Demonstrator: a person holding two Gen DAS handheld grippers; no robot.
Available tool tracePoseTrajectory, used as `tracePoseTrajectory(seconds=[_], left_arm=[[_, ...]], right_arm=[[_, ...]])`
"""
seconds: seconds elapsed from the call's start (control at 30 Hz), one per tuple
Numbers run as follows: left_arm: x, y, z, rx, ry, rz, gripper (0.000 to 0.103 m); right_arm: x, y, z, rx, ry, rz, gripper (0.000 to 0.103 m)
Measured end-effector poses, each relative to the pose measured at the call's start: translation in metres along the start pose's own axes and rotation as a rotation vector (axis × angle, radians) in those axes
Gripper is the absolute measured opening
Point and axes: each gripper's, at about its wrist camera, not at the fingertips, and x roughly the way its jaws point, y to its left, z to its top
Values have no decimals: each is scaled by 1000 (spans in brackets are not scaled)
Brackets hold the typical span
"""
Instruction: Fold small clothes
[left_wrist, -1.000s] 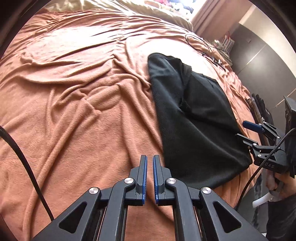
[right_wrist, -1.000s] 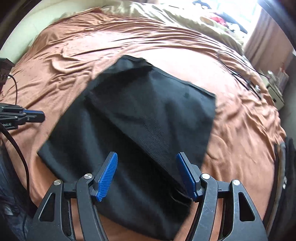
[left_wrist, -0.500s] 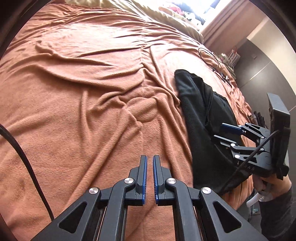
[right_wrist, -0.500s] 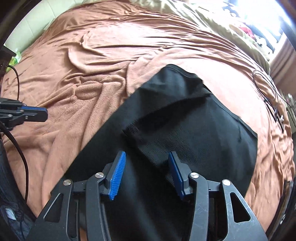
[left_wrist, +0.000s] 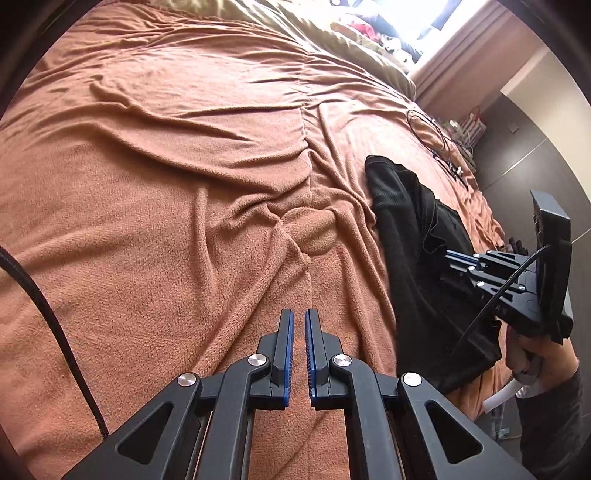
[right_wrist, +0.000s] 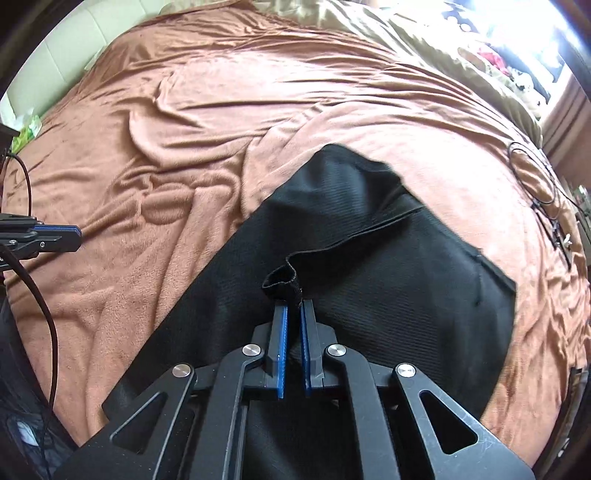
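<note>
A black garment (right_wrist: 406, 266) lies partly folded on the orange blanket (right_wrist: 207, 122). My right gripper (right_wrist: 293, 314) is shut on a bunched edge of the black garment near its middle, pinching a raised fold. In the left wrist view the black garment (left_wrist: 406, 229) lies at the right, with the right gripper (left_wrist: 452, 258) over it. My left gripper (left_wrist: 299, 325) is shut and empty, above bare blanket (left_wrist: 184, 184) to the left of the garment. It also shows at the left edge of the right wrist view (right_wrist: 75, 236).
Black cables (right_wrist: 543, 184) lie on the blanket at the far right. A beige pillow or sheet (left_wrist: 351, 44) and a bright window are at the far end. A dark cabinet (left_wrist: 535, 147) stands right of the bed. The bed's near edge is just below the grippers.
My right gripper has closed from wide open onto a fold of the black garment. The left gripper has swung left, away from the garment, staying shut.
</note>
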Motion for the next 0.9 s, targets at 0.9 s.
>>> tracePoseTrajectory(seconds=[0.9], left_arm=[[27, -63, 23, 72, 21, 27, 7]], right_arm=[[-32, -130, 3, 218, -84, -147, 3]])
